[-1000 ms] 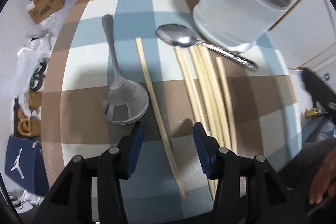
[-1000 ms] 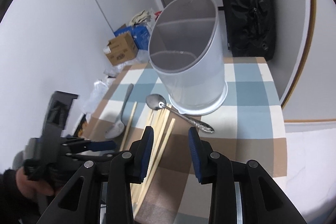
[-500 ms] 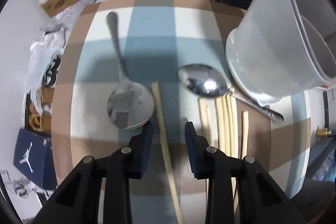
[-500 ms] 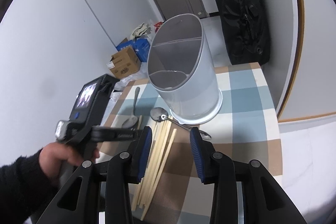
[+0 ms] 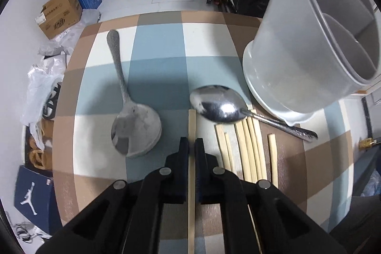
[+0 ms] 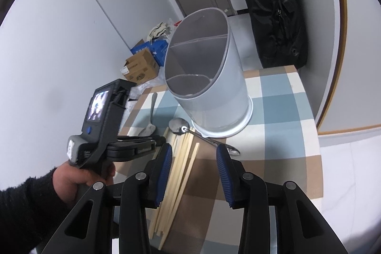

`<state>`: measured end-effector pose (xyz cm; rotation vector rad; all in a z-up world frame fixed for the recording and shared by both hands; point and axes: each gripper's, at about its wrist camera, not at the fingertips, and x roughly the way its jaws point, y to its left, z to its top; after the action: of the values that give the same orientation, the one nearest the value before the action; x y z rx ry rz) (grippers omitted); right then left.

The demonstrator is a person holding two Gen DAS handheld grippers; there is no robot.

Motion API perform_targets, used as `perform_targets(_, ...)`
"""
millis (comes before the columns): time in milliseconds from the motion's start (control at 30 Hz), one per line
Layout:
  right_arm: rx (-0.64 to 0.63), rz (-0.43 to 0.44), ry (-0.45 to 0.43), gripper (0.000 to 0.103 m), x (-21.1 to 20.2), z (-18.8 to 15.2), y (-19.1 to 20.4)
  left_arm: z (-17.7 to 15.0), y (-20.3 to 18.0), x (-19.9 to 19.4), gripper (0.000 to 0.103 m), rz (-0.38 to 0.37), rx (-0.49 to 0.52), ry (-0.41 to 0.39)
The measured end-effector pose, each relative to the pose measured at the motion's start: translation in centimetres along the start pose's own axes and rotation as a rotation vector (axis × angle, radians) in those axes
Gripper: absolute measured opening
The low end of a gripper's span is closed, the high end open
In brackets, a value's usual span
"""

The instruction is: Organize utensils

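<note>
At six o'clock in the left wrist view, the left tool [image 5: 192, 143] has its jaws together on a single pale chopstick [image 5: 192, 125], having just been closing around it. The stick runs straight up between the fingers toward twelve o'clock and its far end stops just short of the shiny spoon [image 5: 218, 106]. Its near end passes under the tool body and runs out of the picture at the bottom. At nine o'clock from the clamped stick lies a dull grey ladle-shaped spoon [image 5: 135, 127], bowl toward the camera, handle pointing to eleven o'clock. At three o'clock lies a bundle of chopsticks [image 5: 247, 149], their lower ends hidden behind the tool's arm. The shiny spoon's handle crosses the tops of these sticks and points to four o'clock. A white divided utensil holder [image 5: 302, 58] stands at two o'clock on the checked surface [image 5: 157, 44], its upper rim cut off by the frame edge.

From the right wrist view, the right tool [image 6: 194, 170] hangs with its blue-padded jaws partly apart and nothing between them, above the surface. A hand [image 6: 78, 180] in a dark sleeve at eight o'clock grips the left tool's handle; that tool's fingertips are hidden behind the right tool's left finger. The holder [image 6: 209, 87] stands at twelve o'clock, both compartments looking bare, though their floors are hard to make out.
</note>
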<state>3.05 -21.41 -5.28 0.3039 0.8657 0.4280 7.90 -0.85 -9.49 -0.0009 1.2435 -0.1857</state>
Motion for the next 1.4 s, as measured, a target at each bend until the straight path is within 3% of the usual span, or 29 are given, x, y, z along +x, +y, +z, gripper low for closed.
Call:
perform_targets(267, -0.061, 0.007, 0.034, 0.038, 1.7, -0.8, 1.6, -1.7, 2.2, -4.4, 0.001, -0.12, -0.042, -0.118)
perform_targets(500, -0.088, 0.046, 0.159, 0.038, 6.6, -0.6, 4.3, -2.0, 4.7, -7.1, 0.001, -0.272, -0.131, -0.218)
perform_targets(667, -0.145, 0.005, 0.239, 0.038, 10.4, 0.4, 6.3, -1.8, 6.6, -7.5, 0.001, -0.347, -0.213, -0.256)
perform_targets(867, -0.275, -0.111, 0.314, 0.029, 15.0, 0.9, 8.6, -1.6, 8.5, -8.7, 0.001, -0.382, -0.23, -0.311)
perform_targets(1000, -0.24, -0.183, 0.367, 0.023, 16.8, 1.2, 8.3, -1.5, 9.3, -8.8, 0.001, -0.404, -0.244, -0.324)
perform_targets(1267, -0.26, -0.234, 0.392, 0.022, 18.7, 2.1, 9.0, -1.2, 9.8, -9.9, 0.001, -0.428, -0.242, -0.373)
perform_targets(1400, -0.279, -0.265, 0.404, 0.013, 19.2, 2.5, 9.3, -1.3, 10.1, -10.4, 0.001, -0.428, -0.241, -0.389)
